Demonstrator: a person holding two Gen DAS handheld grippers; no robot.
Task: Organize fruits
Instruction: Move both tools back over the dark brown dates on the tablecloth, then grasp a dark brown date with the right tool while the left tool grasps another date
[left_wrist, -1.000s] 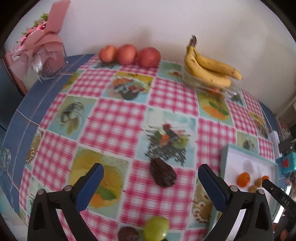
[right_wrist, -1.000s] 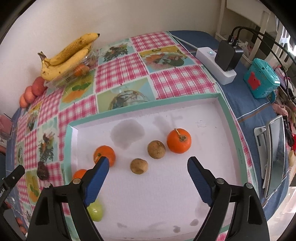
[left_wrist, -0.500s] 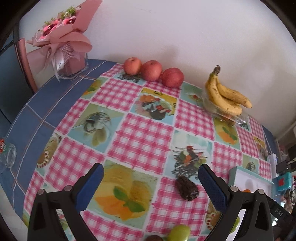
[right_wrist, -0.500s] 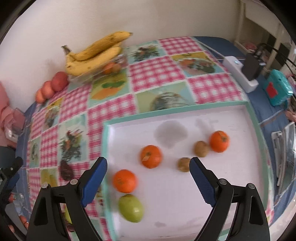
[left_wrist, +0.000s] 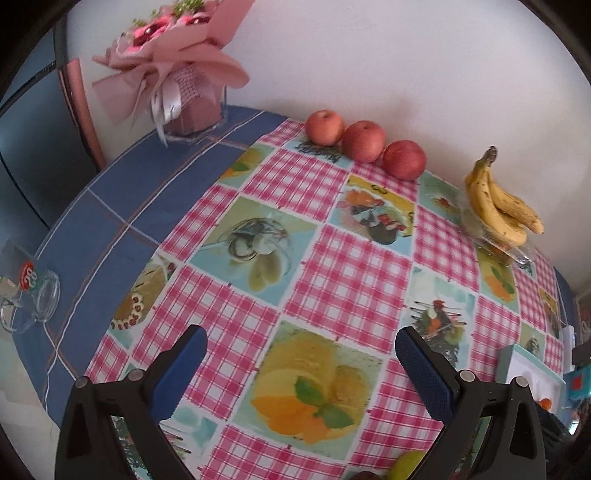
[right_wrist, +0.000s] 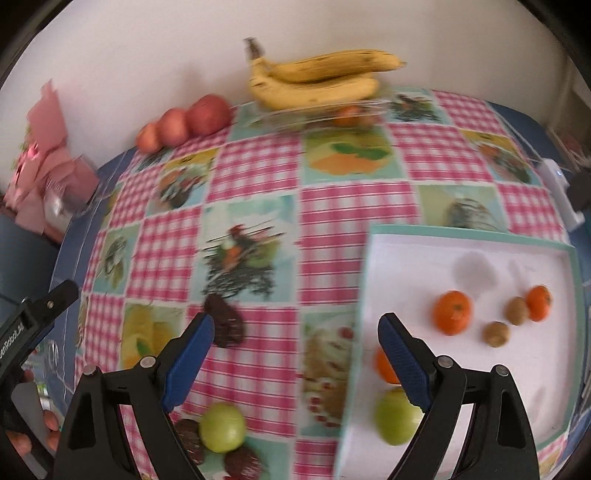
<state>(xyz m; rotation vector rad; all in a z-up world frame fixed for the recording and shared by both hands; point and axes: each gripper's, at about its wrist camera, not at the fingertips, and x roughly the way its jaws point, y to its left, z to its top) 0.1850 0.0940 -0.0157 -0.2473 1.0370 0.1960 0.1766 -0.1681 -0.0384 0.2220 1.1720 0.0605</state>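
Both hand-held grippers, left (left_wrist: 301, 350) and right (right_wrist: 295, 338), gape wide, empty. Tray (right_wrist: 480, 236) holds oranges (right_wrist: 452, 312) and a green fruit (right_wrist: 393, 419); another green fruit (right_wrist: 222, 426) lies on the surface (right_wrist: 332, 206).

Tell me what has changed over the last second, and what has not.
Both views have swung left. The right tool was over the white tray and now straddles its left rim, above the checked cloth. The left tool has left the dark fruit and faces the apples. Nothing was taken or released: both tools are open and empty, and the fruit lies where it was.
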